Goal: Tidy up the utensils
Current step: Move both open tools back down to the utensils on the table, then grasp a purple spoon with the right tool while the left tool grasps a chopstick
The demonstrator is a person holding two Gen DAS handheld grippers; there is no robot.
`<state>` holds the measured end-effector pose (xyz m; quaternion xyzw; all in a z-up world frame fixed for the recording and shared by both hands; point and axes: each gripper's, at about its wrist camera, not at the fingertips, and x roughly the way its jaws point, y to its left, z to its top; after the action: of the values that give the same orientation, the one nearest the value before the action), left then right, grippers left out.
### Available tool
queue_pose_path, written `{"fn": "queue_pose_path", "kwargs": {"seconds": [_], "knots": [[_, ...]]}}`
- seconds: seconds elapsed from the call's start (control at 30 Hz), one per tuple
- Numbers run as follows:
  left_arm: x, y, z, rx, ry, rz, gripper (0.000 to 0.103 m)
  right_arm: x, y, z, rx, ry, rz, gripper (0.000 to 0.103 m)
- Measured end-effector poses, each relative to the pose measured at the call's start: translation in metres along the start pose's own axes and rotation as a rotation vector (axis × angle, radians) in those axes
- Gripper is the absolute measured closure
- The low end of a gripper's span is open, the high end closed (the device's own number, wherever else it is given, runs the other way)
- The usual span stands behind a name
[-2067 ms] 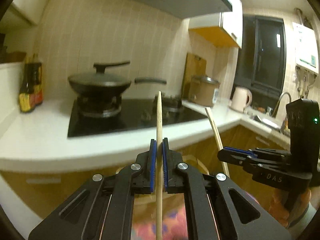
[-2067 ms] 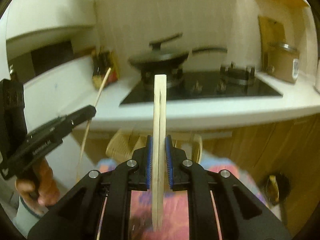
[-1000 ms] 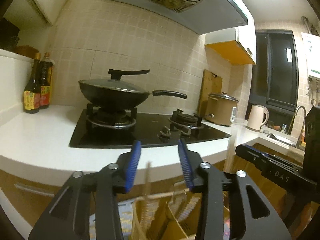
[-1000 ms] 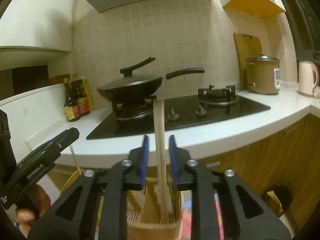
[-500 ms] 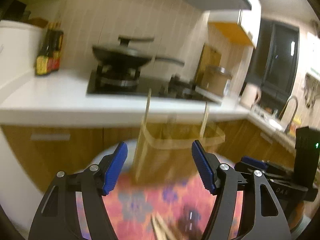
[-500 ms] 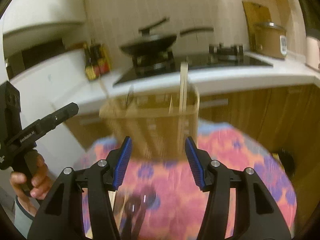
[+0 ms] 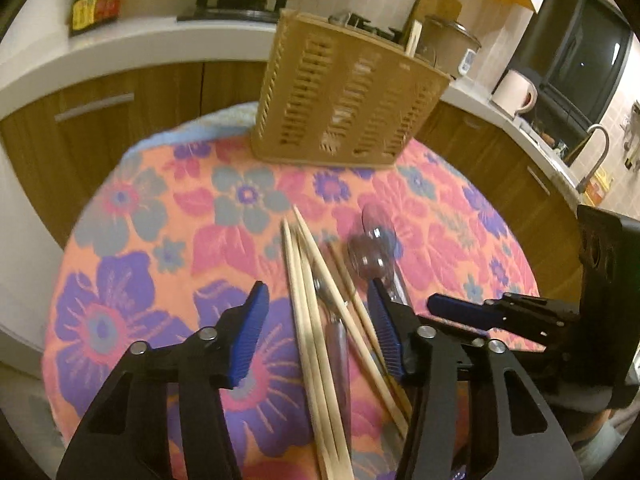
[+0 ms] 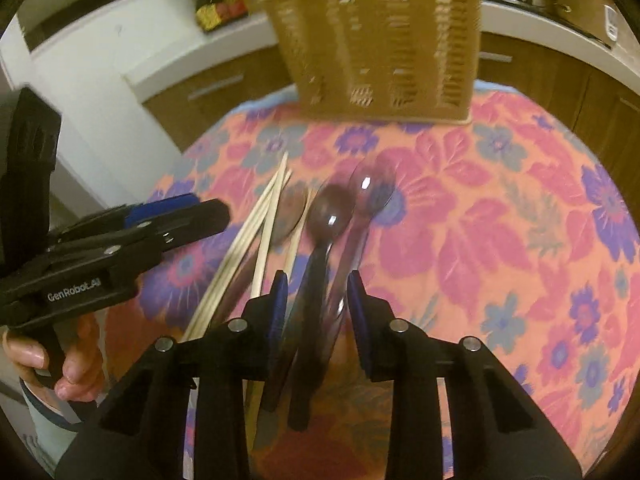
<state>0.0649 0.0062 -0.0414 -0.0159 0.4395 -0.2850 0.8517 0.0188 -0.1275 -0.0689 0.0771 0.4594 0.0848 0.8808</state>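
Round table under a floral cloth [image 7: 132, 216], pink, orange and purple. Slotted tan utensil basket [image 7: 344, 96] stands at the far edge. Loose wooden chopsticks [image 7: 304, 280] and clear plastic spoons [image 8: 332, 216] lie near-centre, chopsticks left of the spoons. Left gripper [image 7: 320, 328]: jaws wide, empty, above the chopsticks. Right gripper [image 8: 316, 304]: jaws parted, empty, straddling the spoon handles. Behind: white counter [image 7: 132, 40], wood cabinets, gas hob with a wok.
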Motion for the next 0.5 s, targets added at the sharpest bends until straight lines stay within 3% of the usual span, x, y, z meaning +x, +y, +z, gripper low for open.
{"fn": "queue_pose_path", "kwargs": {"seconds": [0.07, 0.23, 0.5], "knots": [[0.003, -0.003, -0.002, -0.001, 0.014, 0.000, 0.061, 0.005, 0.005, -0.001, -0.017, 0.014, -0.017, 0.076], [0.014, -0.015, -0.005, 0.026, 0.052, -0.001, 0.066, 0.010, 0.013, -0.005, -0.071, 0.010, -0.076, 0.093], [0.030, -0.034, -0.010, 0.080, 0.089, 0.067, 0.066, -0.001, -0.012, -0.007, 0.001, -0.008, -0.062, 0.095]]}}
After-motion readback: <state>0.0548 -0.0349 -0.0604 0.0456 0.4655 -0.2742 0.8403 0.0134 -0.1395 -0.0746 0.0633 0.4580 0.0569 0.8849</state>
